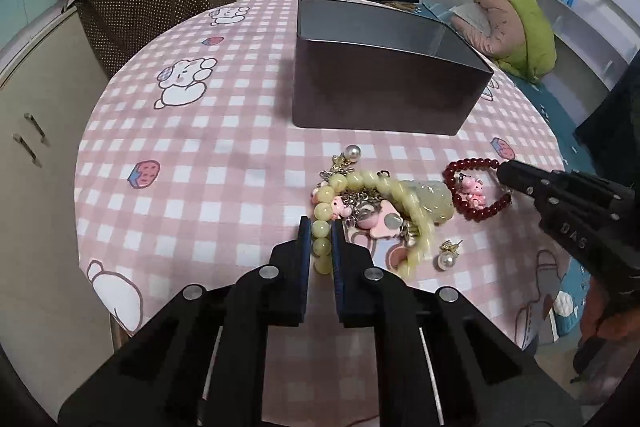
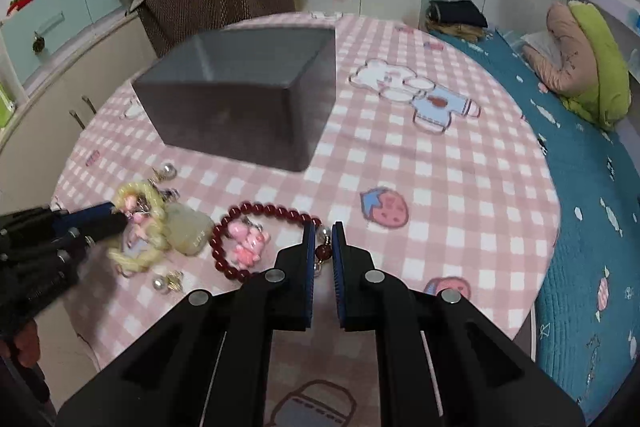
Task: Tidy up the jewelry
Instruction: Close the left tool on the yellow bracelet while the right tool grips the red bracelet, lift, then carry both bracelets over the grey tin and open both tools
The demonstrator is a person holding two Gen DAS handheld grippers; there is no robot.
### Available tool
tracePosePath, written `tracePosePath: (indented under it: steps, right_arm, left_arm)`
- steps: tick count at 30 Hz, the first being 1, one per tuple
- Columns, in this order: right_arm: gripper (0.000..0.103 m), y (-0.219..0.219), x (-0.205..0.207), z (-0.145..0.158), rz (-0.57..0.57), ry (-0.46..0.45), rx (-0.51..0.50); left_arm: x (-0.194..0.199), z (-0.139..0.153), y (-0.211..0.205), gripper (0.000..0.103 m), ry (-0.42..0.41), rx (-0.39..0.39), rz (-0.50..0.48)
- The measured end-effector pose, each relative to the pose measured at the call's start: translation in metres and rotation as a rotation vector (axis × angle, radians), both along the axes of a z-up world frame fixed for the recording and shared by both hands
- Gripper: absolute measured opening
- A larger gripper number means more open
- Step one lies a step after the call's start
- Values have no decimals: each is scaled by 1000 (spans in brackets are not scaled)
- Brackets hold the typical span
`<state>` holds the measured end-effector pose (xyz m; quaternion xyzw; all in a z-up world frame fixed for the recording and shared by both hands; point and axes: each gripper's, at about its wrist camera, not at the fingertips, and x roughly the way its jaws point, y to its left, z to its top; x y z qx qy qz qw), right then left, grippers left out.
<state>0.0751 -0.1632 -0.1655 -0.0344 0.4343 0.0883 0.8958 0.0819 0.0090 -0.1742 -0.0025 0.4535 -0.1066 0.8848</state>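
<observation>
A: Where's everything?
B: On the desk (image 1: 192, 155): dark box (image 1: 380, 95) behind; my left gripper (image 1: 321, 227) pinches the yellow bead bracelet (image 1: 324, 223) (amid a tangled pile).
A: Right?
B: My right gripper (image 2: 324, 231) clamps the red bead bracelet (image 2: 260, 211).

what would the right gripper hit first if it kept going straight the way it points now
The right gripper already has the red bead bracelet between its fingers, so that comes first. Beyond it lies bare checked tablecloth; the dark box sits left of that line, though depth is uncertain.
</observation>
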Motion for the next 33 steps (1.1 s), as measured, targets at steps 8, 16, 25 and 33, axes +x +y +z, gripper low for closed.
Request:
tracePosePath:
  steps: [8,16,25,33]
  right_arm:
    - [8,2,-2,-2,23,-22,-23]
    - [8,2,-10,27,35,-95,28]
    - [8,13,-13,65,71,-198,48]
    - [8,21,-15,94,101,-283,80]
  left_arm:
    - [-3,20,12,9,-70,-118,17]
    - [-4,44,13,9,-140,-159,28]
    - [1,67,8,9,-217,-152,22]
    - [6,92,10,9,-291,-166,16]
